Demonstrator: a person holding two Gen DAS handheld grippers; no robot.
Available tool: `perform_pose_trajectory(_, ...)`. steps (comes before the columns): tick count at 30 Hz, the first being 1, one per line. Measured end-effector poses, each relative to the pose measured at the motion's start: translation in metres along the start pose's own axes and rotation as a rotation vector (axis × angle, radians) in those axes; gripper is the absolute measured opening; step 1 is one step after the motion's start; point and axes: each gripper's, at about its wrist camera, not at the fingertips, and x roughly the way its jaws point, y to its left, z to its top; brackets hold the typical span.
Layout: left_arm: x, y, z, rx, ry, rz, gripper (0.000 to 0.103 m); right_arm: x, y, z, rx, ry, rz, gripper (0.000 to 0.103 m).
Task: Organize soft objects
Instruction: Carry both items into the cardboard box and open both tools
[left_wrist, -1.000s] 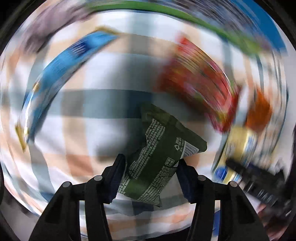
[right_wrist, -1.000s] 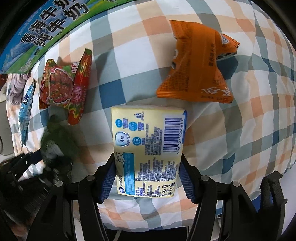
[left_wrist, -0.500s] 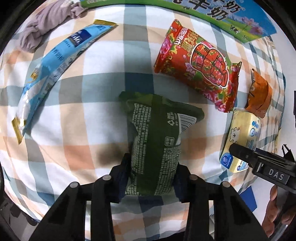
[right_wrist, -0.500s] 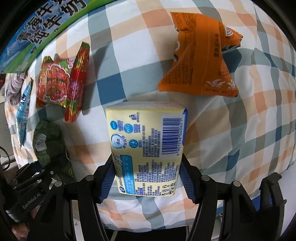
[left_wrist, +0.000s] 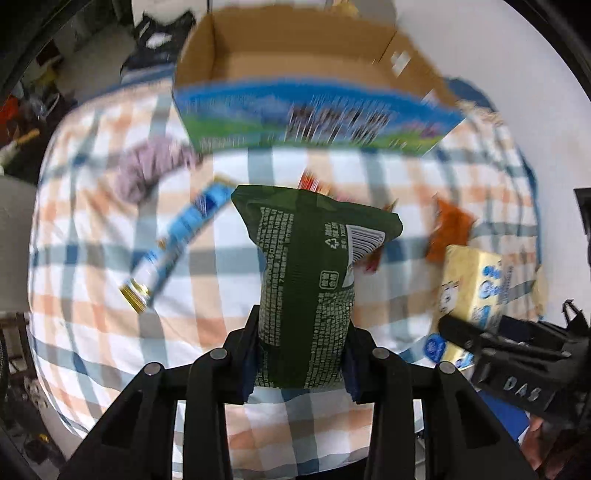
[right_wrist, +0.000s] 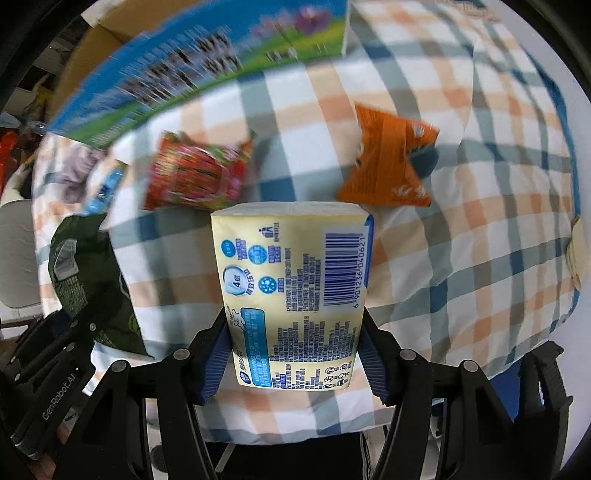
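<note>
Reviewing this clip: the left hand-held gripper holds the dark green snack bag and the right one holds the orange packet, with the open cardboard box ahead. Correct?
Not quite. The right hand-held gripper holds the yellow tissue pack, as the right wrist view shows; the orange packet lies on the checked cloth. The left hand-held gripper does hold the dark green snack bag, with the cardboard box ahead.

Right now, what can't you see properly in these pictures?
- Cardboard box, left view: its floor is hidden behind the front wall; lettering is blurred.
- Red snack packet, left view: mostly behind the green packet.
- Blue packet, right view: blurred, print unreadable.
</note>
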Motion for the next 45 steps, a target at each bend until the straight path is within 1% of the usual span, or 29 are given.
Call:
perform_pose_trajectory(1, -0.004, -0.007, 0.002, 0.008, -0.019, -0.004, 0.034, -0.009, 0.010, -0.001, -0.005, -0.021, 0.005, 0.065)
perform_pose_trajectory(2, -0.014, -0.009, 0.006, 0.014, -0.042, -0.009, 0.034, -0.034, -0.015, 0.007, -0.009, -0.032, 0.013, 0.065)
perform_pose_trajectory(5, -0.038, -0.018, 0.020, 0.034, -0.094, -0.020, 0.034, -0.068, -0.008, 0.014, -0.027, -0.094, 0.049, 0.065)
perform_pose_trajectory(6, -0.045, -0.020, 0.027, 0.034, -0.103, -0.031, 0.034, -0.082, -0.015, 0.018, -0.033, -0.108, 0.058, 0.065)
perform_pose_trajectory(7, -0.055, -0.019, 0.035, 0.033, -0.114, -0.044, 0.034, -0.108, -0.030, 0.019, -0.041, -0.131, 0.072, 0.065)
perform_pose_trajectory(8, -0.062, -0.018, 0.041, 0.032, -0.124, -0.052, 0.034, -0.121, -0.033, 0.024, -0.048, -0.147, 0.080, 0.065)
perform_pose_trajectory(9, -0.061, -0.026, 0.055, 0.026, -0.131, -0.060, 0.034, -0.146, -0.058, 0.026, -0.056, -0.160, 0.088, 0.065)
perform_pose_trajectory(12, -0.062, -0.034, 0.093, 0.001, -0.139, -0.089, 0.034, -0.183, -0.064, 0.045, -0.083, -0.208, 0.108, 0.065)
perform_pose_trajectory(13, -0.063, -0.034, 0.106, -0.009, -0.139, -0.098, 0.034, -0.190, -0.067, 0.063, -0.096, -0.222, 0.110, 0.065)
perform_pose_trajectory(14, -0.063, -0.032, 0.120, -0.024, -0.137, -0.101, 0.034, -0.194, -0.067, 0.072, -0.103, -0.231, 0.110, 0.065)
perform_pose_trajectory(15, -0.061, -0.033, 0.135, -0.035, -0.134, -0.101, 0.034, -0.199, -0.065, 0.092, -0.116, -0.242, 0.105, 0.065)
perform_pose_trajectory(16, -0.056, -0.032, 0.151, -0.045, -0.125, -0.114, 0.034, -0.205, -0.067, 0.104, -0.120, -0.245, 0.102, 0.065)
perform_pose_trajectory(18, -0.045, -0.032, 0.178, -0.073, -0.104, -0.125, 0.034, -0.209, -0.067, 0.142, -0.132, -0.246, 0.093, 0.065)
perform_pose_trajectory(21, -0.018, -0.030, 0.220, -0.110, -0.060, -0.140, 0.034, -0.201, -0.069, 0.192, -0.136, -0.229, 0.094, 0.065)
perform_pose_trajectory(23, 0.005, -0.026, 0.245, -0.135, -0.021, -0.159, 0.034, -0.185, -0.069, 0.233, -0.140, -0.211, 0.102, 0.065)
perform_pose_trajectory(26, 0.045, -0.019, 0.278, -0.167, 0.048, -0.181, 0.034, -0.157, -0.068, 0.278, -0.154, -0.181, 0.101, 0.065)
perform_pose_trajectory(28, 0.070, -0.014, 0.296, -0.181, 0.081, -0.170, 0.034, -0.134, -0.064, 0.309, -0.172, -0.147, 0.096, 0.065)
perform_pose_trajectory(32, 0.113, -0.007, 0.320, -0.205, 0.147, -0.174, 0.034, -0.093, -0.059, 0.353, -0.196, -0.092, 0.069, 0.065)
perform_pose_trajectory(34, 0.133, -0.006, 0.330, -0.201, 0.178, -0.176, 0.034, -0.072, -0.058, 0.372, -0.209, -0.062, 0.059, 0.065)
perform_pose_trajectory(38, 0.157, -0.008, 0.340, -0.184, 0.211, -0.182, 0.034, -0.044, -0.055, 0.396, -0.227, -0.018, 0.054, 0.065)
perform_pose_trajectory(41, 0.167, -0.010, 0.344, -0.169, 0.226, -0.195, 0.034, -0.029, -0.054, 0.408, -0.241, 0.003, 0.043, 0.065)
perform_pose_trajectory(45, 0.176, -0.008, 0.349, -0.165, 0.234, -0.183, 0.034, -0.017, -0.050, 0.419, -0.246, 0.026, 0.035, 0.065)
